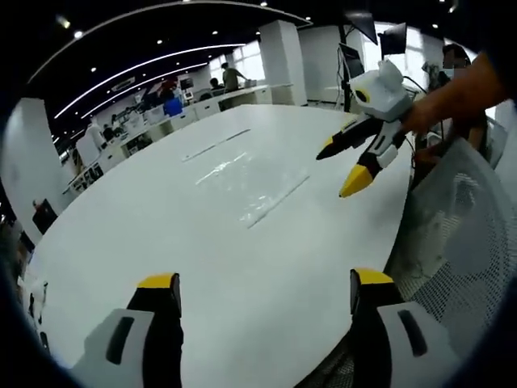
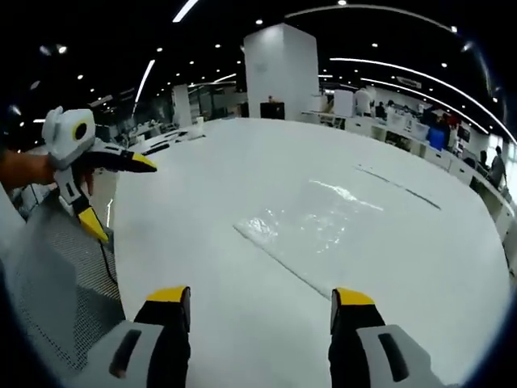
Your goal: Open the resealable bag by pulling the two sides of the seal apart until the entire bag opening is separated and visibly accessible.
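A clear resealable bag (image 1: 252, 184) lies flat on the white table (image 1: 202, 259), well out from the near edge and hard to make out against the surface except for its glints and its long straight seal edge. In the right gripper view the bag (image 2: 311, 218) sits ahead of the tongs and a little to the right, its seal strip running along the near side as a thin line.

The left tongs (image 1: 258, 295) hover low over the near part of the table with both yellow-tipped jaws spread wide and nothing between them. The bag lies ahead of them, well apart from the tips.

The right tongs (image 2: 262, 303) also stand wide apart with nothing between them, above the table near its edge, the bag just beyond them but not touched.

In the left gripper view the right tongs (image 1: 349, 167) come in from the far right, held by a hand (image 1: 428, 113), jaws parted and pointing toward the bag from above the table's edge. In the right gripper view the left tongs (image 2: 119, 196) come in from the left, jaws likewise open.

A grey mesh chair back (image 1: 460, 234) stands beside the table at the right. Far behind, an open office with desks (image 1: 218, 101), a white pillar (image 2: 281, 73) and strip ceiling lights (image 1: 153, 69) extends, with several people standing at a distance.
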